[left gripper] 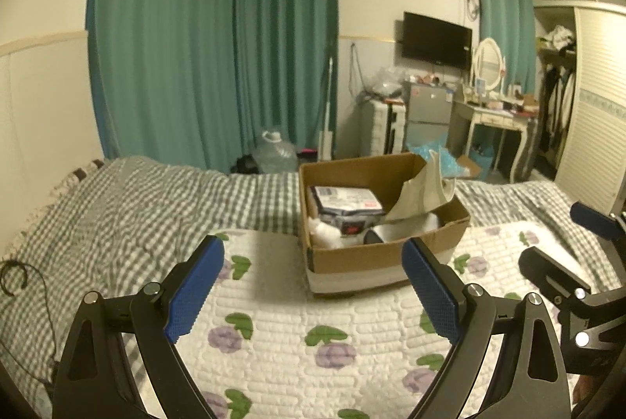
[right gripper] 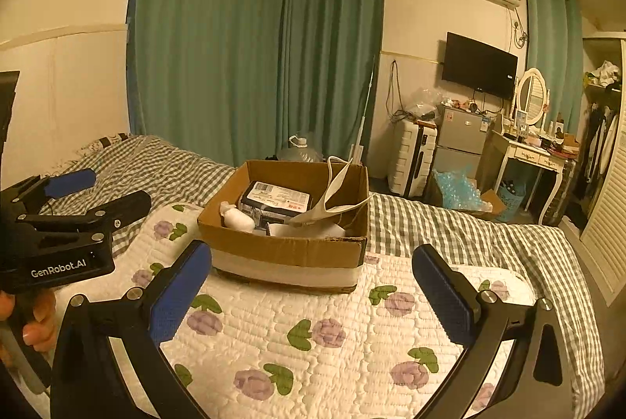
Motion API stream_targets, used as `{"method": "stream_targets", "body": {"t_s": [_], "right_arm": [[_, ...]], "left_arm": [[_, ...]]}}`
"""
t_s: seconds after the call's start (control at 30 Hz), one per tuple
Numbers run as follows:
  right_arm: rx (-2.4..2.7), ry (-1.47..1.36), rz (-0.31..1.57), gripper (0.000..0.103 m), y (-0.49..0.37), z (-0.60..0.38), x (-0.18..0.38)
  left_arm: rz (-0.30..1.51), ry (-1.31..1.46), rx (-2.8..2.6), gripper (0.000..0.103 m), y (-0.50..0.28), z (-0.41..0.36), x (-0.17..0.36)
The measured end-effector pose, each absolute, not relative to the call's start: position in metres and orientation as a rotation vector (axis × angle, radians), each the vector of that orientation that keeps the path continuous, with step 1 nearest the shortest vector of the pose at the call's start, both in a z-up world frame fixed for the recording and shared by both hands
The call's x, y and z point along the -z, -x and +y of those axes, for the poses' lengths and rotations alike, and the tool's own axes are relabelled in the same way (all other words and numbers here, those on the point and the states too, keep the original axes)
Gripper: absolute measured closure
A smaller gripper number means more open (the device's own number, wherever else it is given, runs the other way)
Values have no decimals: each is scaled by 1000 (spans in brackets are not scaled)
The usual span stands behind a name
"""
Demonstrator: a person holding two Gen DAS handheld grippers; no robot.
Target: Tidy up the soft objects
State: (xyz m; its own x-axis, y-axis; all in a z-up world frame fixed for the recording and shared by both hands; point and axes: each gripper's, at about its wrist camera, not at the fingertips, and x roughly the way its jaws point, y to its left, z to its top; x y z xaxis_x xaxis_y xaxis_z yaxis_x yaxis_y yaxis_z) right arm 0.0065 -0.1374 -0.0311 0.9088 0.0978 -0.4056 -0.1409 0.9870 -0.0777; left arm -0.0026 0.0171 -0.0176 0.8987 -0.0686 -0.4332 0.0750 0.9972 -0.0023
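A brown cardboard box (left gripper: 352, 258) (right gripper: 281, 247) stands on a white quilted mat with purple flowers (left gripper: 293, 337) (right gripper: 321, 340) on the bed. Inside lie a dark wrapped package (left gripper: 344, 204) (right gripper: 274, 200), a small white soft item (left gripper: 324, 233) (right gripper: 236, 217) and a white bag with handles (left gripper: 422, 196) (right gripper: 336, 200). My left gripper (left gripper: 313, 286) is open and empty, just short of the box's near wall. My right gripper (right gripper: 313, 295) is open and empty, also just in front of the box. Each gripper shows at the side of the other's view.
A grey checked blanket (left gripper: 117, 207) (right gripper: 469, 235) covers the bed. Green curtains (left gripper: 219, 39) hang behind. A water jug (left gripper: 274, 153), suitcase (right gripper: 411, 160), small fridge (right gripper: 461, 137), dressing table (right gripper: 536, 153) and wardrobe (left gripper: 594, 98) stand beyond the bed.
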Motion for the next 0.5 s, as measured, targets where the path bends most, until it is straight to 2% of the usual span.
{"method": "stream_targets", "body": {"t_s": [0.5], "right_arm": [[-107, 112, 403, 0, -1, -136, 26]], "left_arm": [[451, -3, 83, 9, 7, 18, 19]]}}
